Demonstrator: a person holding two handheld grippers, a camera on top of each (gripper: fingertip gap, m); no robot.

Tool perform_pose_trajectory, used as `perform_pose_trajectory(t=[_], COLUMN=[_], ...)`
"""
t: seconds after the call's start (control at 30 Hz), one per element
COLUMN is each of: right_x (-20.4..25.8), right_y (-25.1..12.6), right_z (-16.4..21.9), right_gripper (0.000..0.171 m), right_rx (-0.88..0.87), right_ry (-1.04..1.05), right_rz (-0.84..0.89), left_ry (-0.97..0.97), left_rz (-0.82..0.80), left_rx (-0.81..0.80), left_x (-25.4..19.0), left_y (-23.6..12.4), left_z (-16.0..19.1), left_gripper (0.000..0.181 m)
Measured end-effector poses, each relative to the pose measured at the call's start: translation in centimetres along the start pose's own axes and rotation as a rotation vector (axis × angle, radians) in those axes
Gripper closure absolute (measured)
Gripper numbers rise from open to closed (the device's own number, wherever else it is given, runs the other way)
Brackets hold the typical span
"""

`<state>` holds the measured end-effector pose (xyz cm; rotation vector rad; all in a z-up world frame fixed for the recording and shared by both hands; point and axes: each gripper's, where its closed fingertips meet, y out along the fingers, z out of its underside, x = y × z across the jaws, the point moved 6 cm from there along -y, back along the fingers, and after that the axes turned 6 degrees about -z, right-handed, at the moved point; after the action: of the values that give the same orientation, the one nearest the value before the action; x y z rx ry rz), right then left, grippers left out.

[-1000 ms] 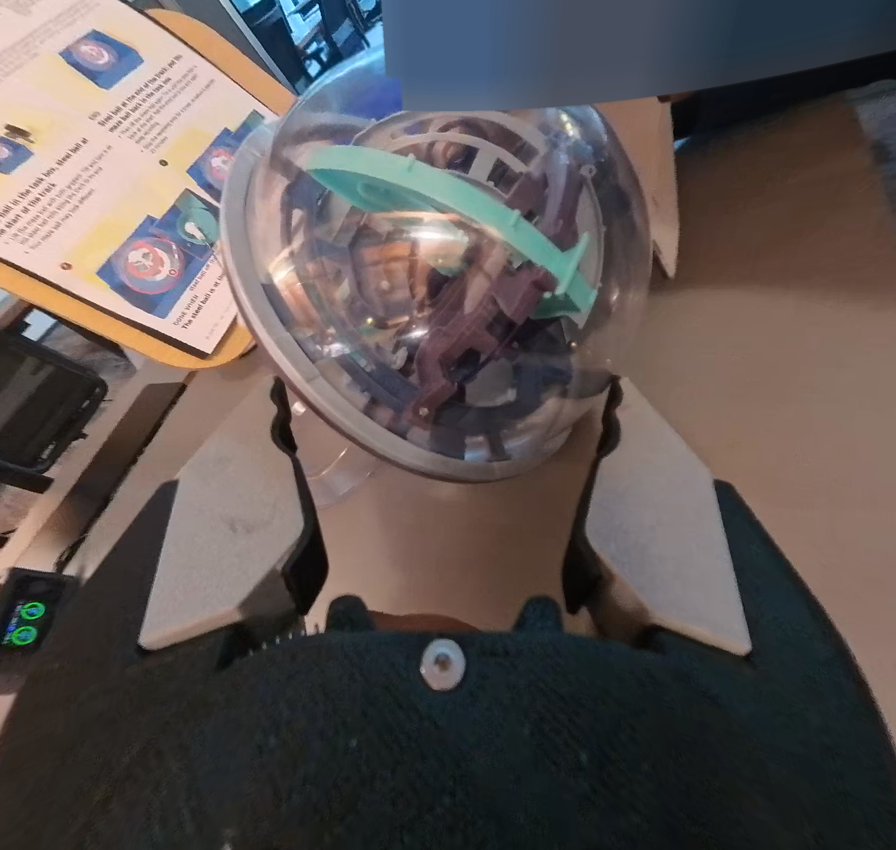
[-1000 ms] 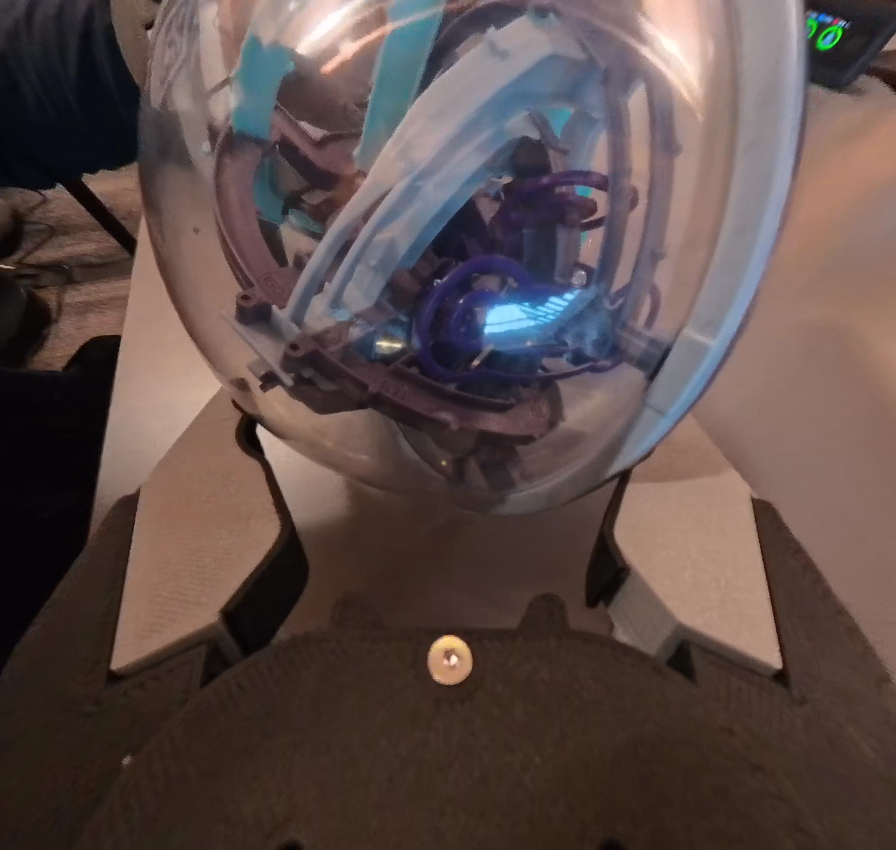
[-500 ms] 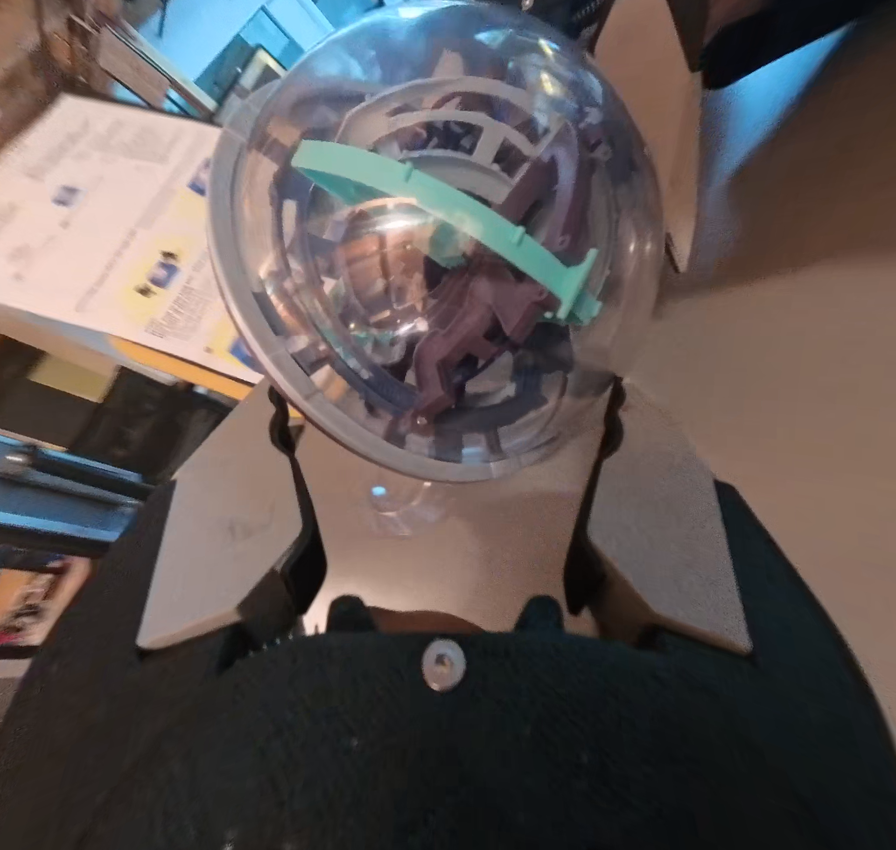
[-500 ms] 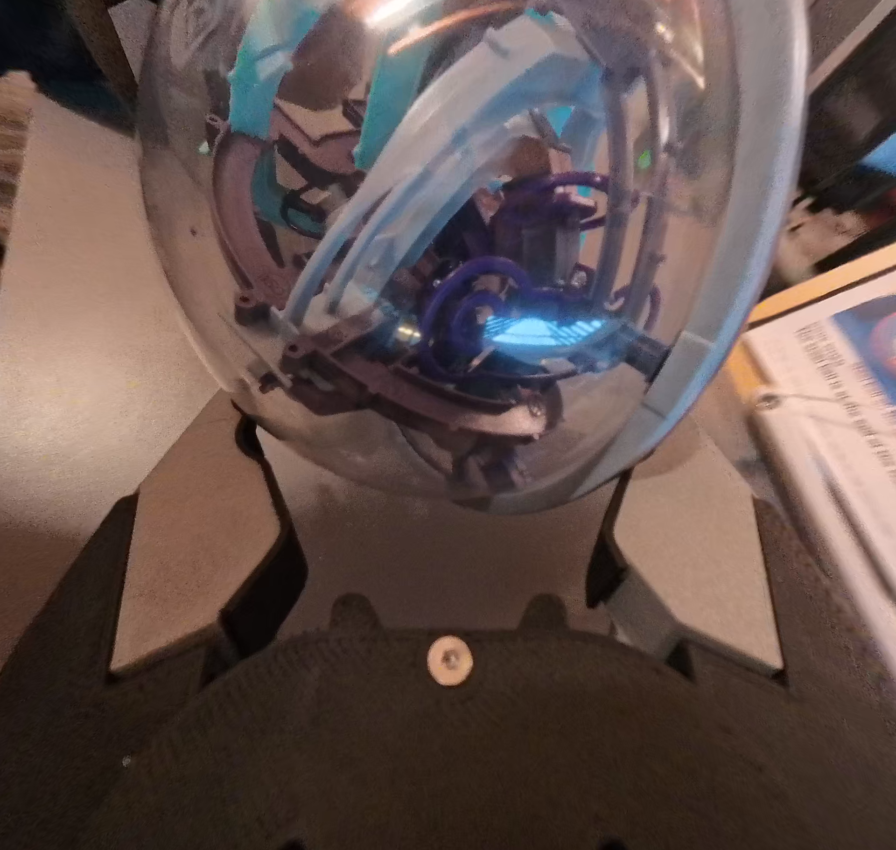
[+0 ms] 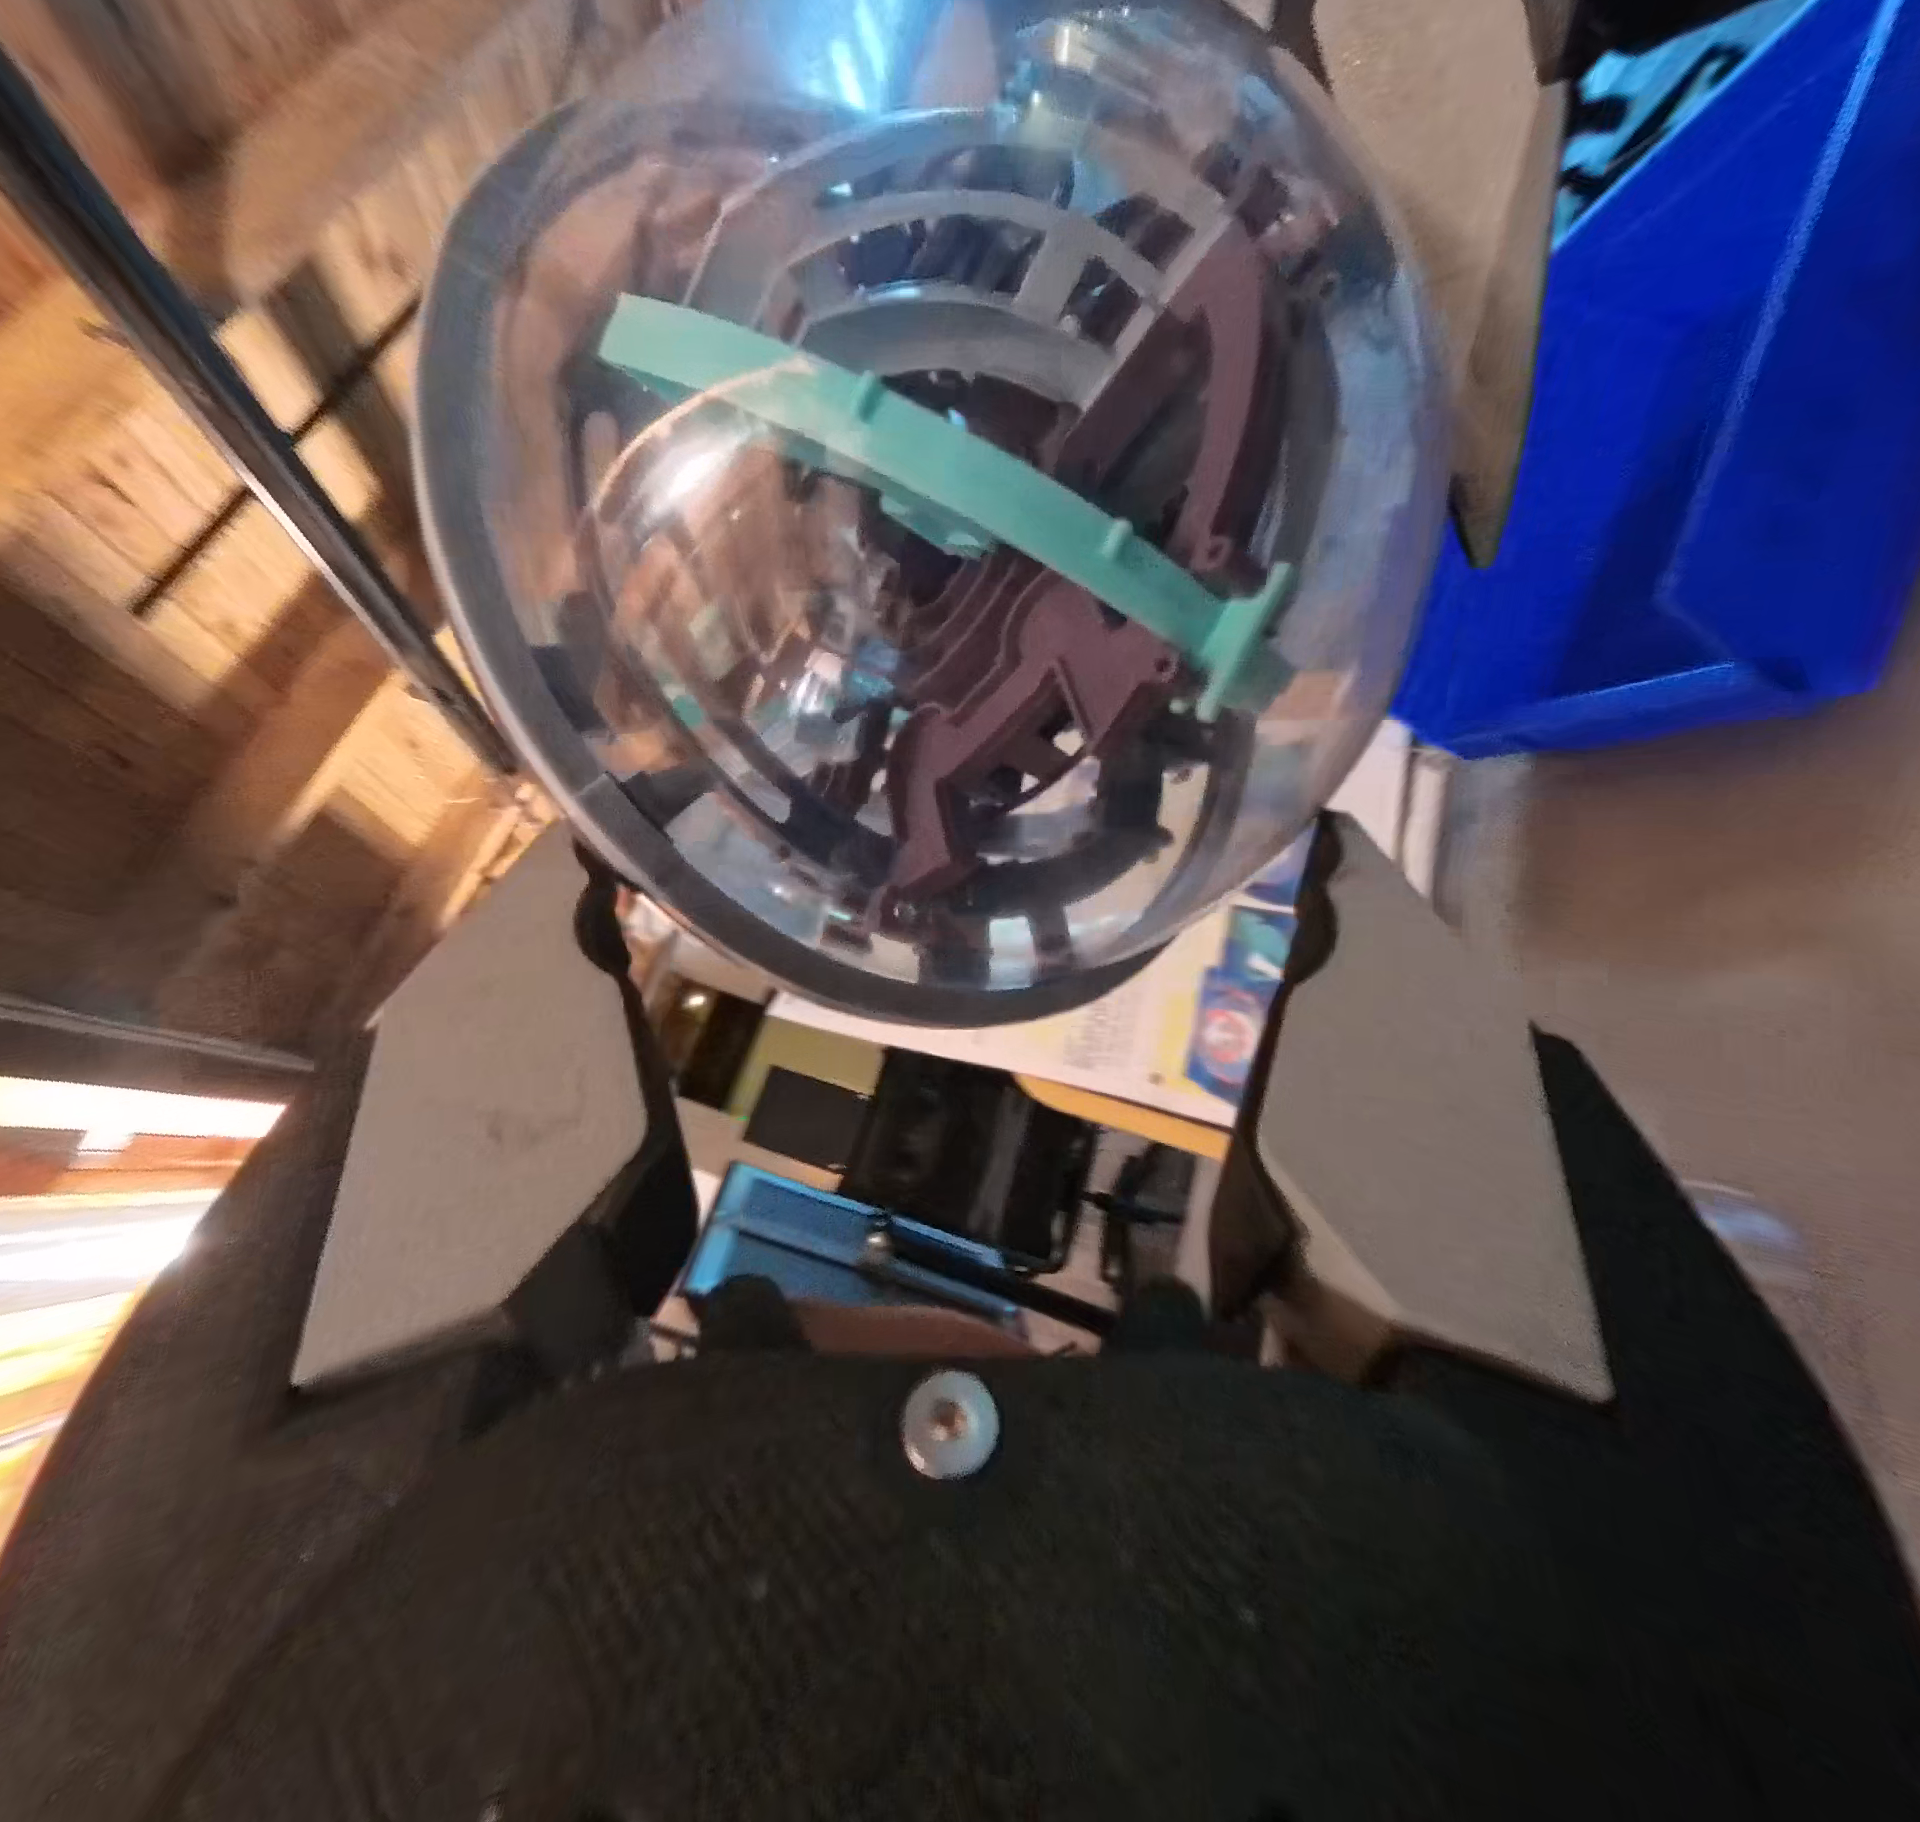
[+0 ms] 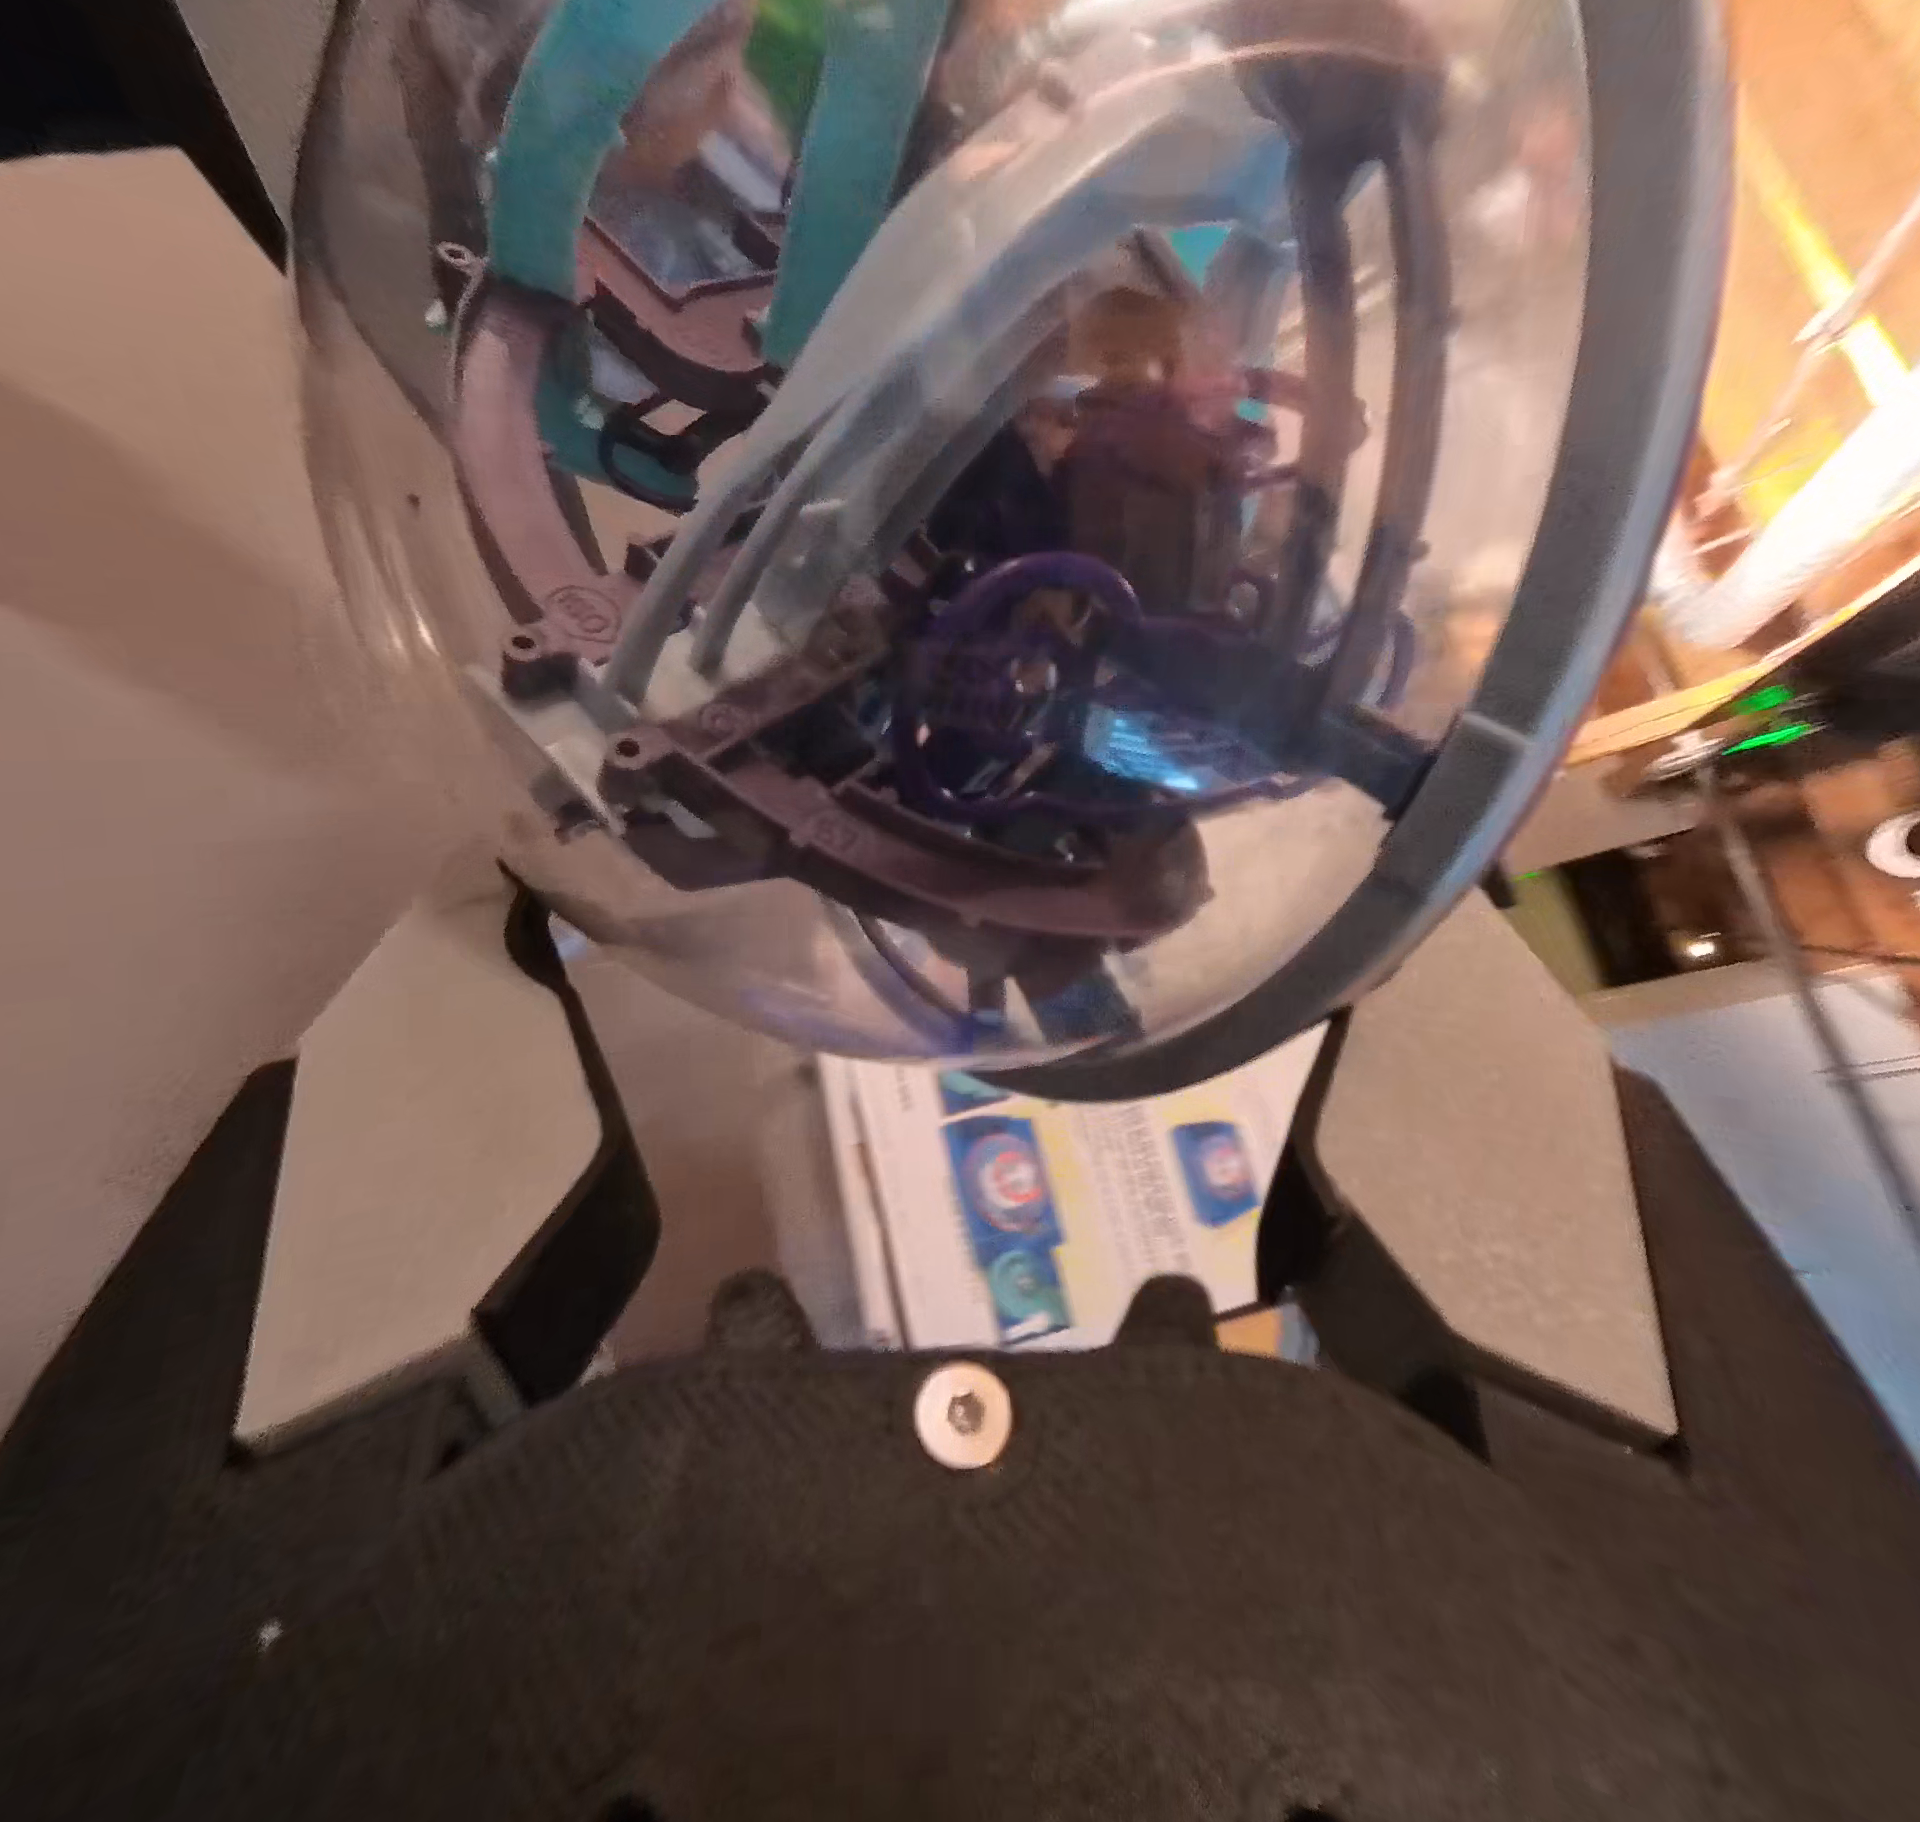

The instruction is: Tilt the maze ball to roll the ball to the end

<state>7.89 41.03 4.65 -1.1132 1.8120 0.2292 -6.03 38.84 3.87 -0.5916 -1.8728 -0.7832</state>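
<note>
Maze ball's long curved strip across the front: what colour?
Mint green, clearest in the left wrist view, inside the clear maze ball.

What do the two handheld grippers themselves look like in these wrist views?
Both look alike: the left gripper and right gripper each have a black, rough-textured printed body with one silver screw at its centre, and two broad, flat grey fingers edged in black that taper toward the tips. No cables, markings or sleeves show on either.
</note>
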Motion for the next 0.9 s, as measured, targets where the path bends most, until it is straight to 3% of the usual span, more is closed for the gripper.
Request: perform_pose_trajectory(t=[0.27, 0.6, 0.9], right_x=[-2.0, -1.7, -1.7], right_y=[2.0, 5.0, 5.6], right_z=[-1.5, 2.9, 4.6], right_gripper=[0.021, 0.021, 0.021], right_rx=[-0.02, -0.064, -0.097], right_ry=[-0.231, -0.018, 0.081], right_rz=[0.159, -0.003, -0.12], left_ry=[0.153, 0.005, -0.081], left_rz=[-0.196, -0.01, 0.059], left_rx=[-0.012, 0.009, 0.035], left_x=[1.5, -0.5, -1.3], left_y=[-0.1, 1.9, 2.5], left_z=[2.1, 5.2, 5.4], left_gripper=[0.054, 0.054, 0.053])
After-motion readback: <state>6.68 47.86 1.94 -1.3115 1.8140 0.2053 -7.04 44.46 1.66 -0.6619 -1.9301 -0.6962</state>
